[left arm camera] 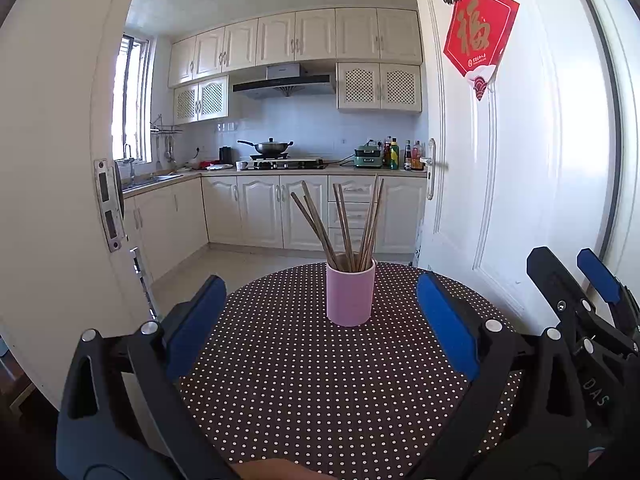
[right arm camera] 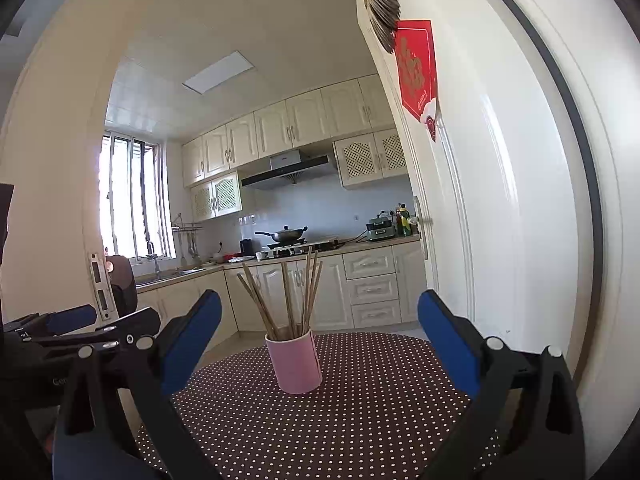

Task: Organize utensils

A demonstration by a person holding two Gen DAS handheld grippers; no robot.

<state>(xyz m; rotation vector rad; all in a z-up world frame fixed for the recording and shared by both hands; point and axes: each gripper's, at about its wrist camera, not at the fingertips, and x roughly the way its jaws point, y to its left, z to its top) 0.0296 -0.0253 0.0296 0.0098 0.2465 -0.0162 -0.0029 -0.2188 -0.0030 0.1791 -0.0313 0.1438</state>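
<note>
The chopsticks (left arm camera: 348, 228) all stand in the pink cup (left arm camera: 351, 294) near the middle of the dotted table (left arm camera: 320, 380) — I see no utensil left outside, so the task looks nearly finished. Left gripper (left arm camera: 320, 328) and right gripper (right arm camera: 320, 344) are both wide open, holding nothing. The table's edge lies just behind the cup, and a white door (left arm camera: 520, 160) stands close on the right.

The cup (left arm camera: 351, 295) is plain pink, the chopsticks (left arm camera: 345, 224) brown, the tablecloth (left arm camera: 320, 384) dark brown with white polka dots, the gripper pads (left arm camera: 447, 320) blue on black frames — the door (left arm camera: 520, 168) white, its hanging (left arm camera: 479, 36) red with gold lettering.
</note>
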